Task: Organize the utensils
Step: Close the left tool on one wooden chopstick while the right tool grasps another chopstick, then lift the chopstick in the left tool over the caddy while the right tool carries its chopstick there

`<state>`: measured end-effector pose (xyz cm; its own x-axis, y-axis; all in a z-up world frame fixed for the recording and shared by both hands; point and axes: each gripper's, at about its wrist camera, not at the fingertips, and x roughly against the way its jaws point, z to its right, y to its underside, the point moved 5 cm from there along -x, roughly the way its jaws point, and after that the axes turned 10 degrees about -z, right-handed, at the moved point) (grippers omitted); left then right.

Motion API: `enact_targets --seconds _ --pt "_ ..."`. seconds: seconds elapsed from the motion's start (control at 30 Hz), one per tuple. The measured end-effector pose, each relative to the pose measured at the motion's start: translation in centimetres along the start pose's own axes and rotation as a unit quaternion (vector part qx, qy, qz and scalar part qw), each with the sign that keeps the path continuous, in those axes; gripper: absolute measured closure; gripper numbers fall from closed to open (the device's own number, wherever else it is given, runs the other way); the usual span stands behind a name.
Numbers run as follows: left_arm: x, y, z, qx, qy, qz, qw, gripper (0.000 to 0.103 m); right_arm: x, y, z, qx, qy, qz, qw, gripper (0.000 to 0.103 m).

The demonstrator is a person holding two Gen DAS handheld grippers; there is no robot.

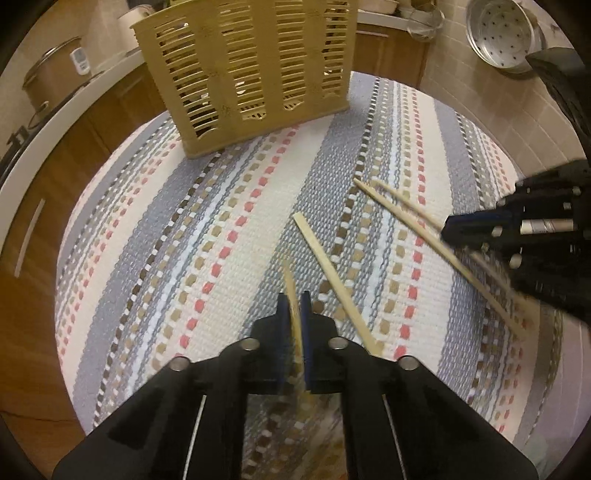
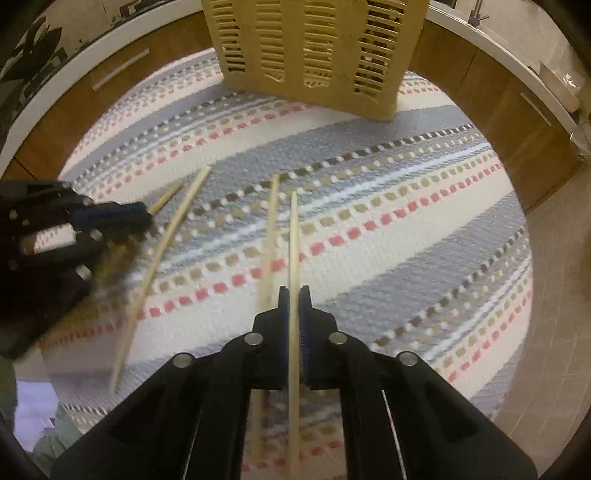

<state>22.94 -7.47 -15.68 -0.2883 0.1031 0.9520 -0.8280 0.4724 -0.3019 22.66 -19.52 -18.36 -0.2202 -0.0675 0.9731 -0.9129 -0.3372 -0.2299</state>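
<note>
My left gripper point(image 1: 294, 302) is shut on a blurred wooden chopstick point(image 1: 292, 291) held above the striped cloth point(image 1: 207, 229). A second chopstick point(image 1: 332, 277) lies on the cloth just right of it. My right gripper point(image 2: 294, 295) is shut on another chopstick point(image 2: 294, 236), with one more chopstick point(image 2: 271, 229) lying beside it on the left. The right gripper also shows in the left wrist view point(image 1: 480, 229), over two chopsticks point(image 1: 424, 236). The left gripper shows in the right wrist view point(image 2: 122, 218). A tan slotted utensil holder point(image 1: 251, 70) stands at the far side of the cloth, and it also shows in the right wrist view point(image 2: 314, 48).
The cloth covers a round table. Wooden cabinets with a white counter point(image 1: 48, 140) curve round behind. A pot point(image 1: 51, 77) and a metal steamer pan point(image 1: 502, 33) are in the background. Tiled floor point(image 2: 546, 295) shows at the right.
</note>
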Motion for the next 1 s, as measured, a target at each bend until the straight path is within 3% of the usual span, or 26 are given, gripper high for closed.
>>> enact_targets --seconds 0.17,0.37,0.43,0.6,0.67,0.73,0.77,0.9,1.0 --pt "0.1 0.6 -1.6 -0.029 0.01 -0.014 0.9994 0.1 0.6 0.2 2.4 -0.016 0.013 -0.007 1.0 0.099" --pt "0.1 0.4 -2.9 0.004 0.048 -0.028 0.9985 0.098 -0.2 0.3 3.0 -0.016 0.014 -0.036 0.999 0.098" --pt "0.2 0.3 -2.8 0.002 0.064 -0.037 0.9973 0.087 -0.3 0.0 3.0 -0.019 0.01 -0.05 0.999 0.098" --pt "0.0 -0.4 -2.2 -0.021 0.061 -0.07 0.9954 0.083 -0.8 -1.4 3.3 -0.014 -0.008 -0.084 0.996 0.098" --pt "-0.2 -0.9 -1.8 -0.036 0.068 -0.084 0.9935 0.077 -1.1 -2.1 3.7 -0.022 -0.024 -0.093 0.995 0.098" --pt "-0.3 -1.1 -1.5 -0.048 0.059 -0.091 0.993 0.085 -1.3 -2.4 4.0 -0.02 -0.028 -0.091 0.995 0.098" --pt "-0.4 -1.2 -1.7 -0.05 0.038 -0.09 0.994 0.1 -1.3 -2.4 4.1 -0.02 -0.028 -0.087 0.996 0.099" --pt "-0.2 -1.3 -2.6 -0.015 0.06 -0.067 0.9959 0.1 -0.6 -1.8 4.4 -0.02 -0.041 -0.051 0.998 0.099" --pt "1.9 -1.6 -3.6 0.017 0.066 0.006 0.9976 0.1 1.6 -1.4 4.6 -0.018 -0.06 0.004 0.998 0.099"
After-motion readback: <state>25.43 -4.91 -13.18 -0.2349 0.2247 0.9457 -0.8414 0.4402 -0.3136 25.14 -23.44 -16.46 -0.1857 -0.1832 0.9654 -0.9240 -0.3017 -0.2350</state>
